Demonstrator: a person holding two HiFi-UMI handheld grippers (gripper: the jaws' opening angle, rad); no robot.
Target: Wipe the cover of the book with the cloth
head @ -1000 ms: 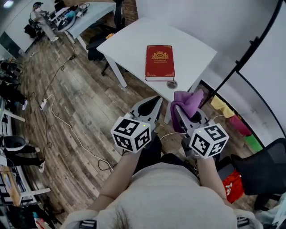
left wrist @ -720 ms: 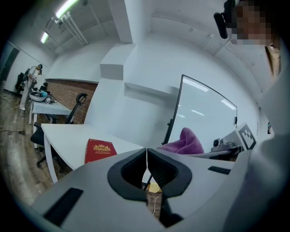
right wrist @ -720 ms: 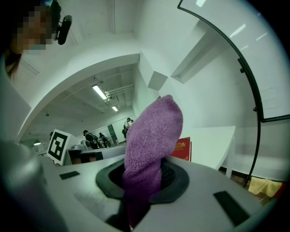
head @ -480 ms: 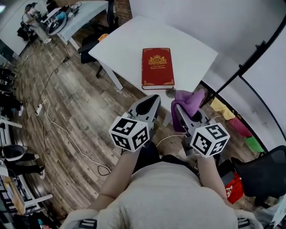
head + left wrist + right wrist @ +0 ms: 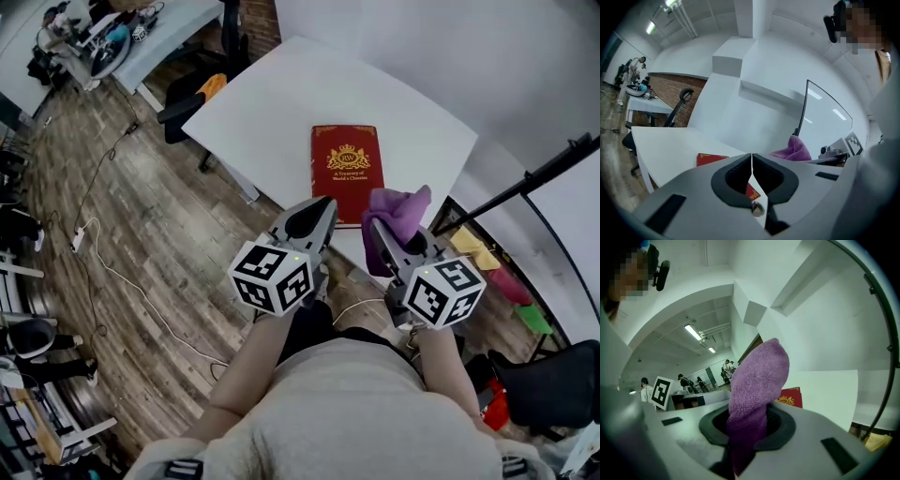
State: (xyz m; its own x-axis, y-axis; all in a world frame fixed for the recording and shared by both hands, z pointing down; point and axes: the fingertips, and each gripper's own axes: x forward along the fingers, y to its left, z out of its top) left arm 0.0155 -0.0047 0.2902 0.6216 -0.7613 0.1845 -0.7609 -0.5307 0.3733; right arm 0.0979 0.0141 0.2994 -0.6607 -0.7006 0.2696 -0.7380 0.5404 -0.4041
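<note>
**Purple cloth held up near the red book**

The person holds a hand-held gripper in each hand, side by side, at the near edge of the white worktop (image 5: 272,103).

The right hand-held gripper (image 5: 382,234) is squeezed tight on a purple cloth (image 5: 398,211). The cloth is fuzzy. It sticks up out of the jaws in a soft bunch, and some of it hangs down below them.

The left hand-held gripper (image 5: 325,204) holds nothing. Its jaws are pressed together, with only a thin line between them in the left gripper view.

The red book (image 5: 347,169) lies flat and closed on the worktop, close to the near edge. It has a gold crest, gold words and gold trim on its cover. In the head view its near end hides behind the two hand-held grippers. In the right gripper view the book shows past the cloth, farther away.

Beside the worktop is a wood floor (image 5: 141,234) with a white cable (image 5: 131,277) lying on it. A black chair (image 5: 187,98) stands at the far left side of the worktop.
</note>
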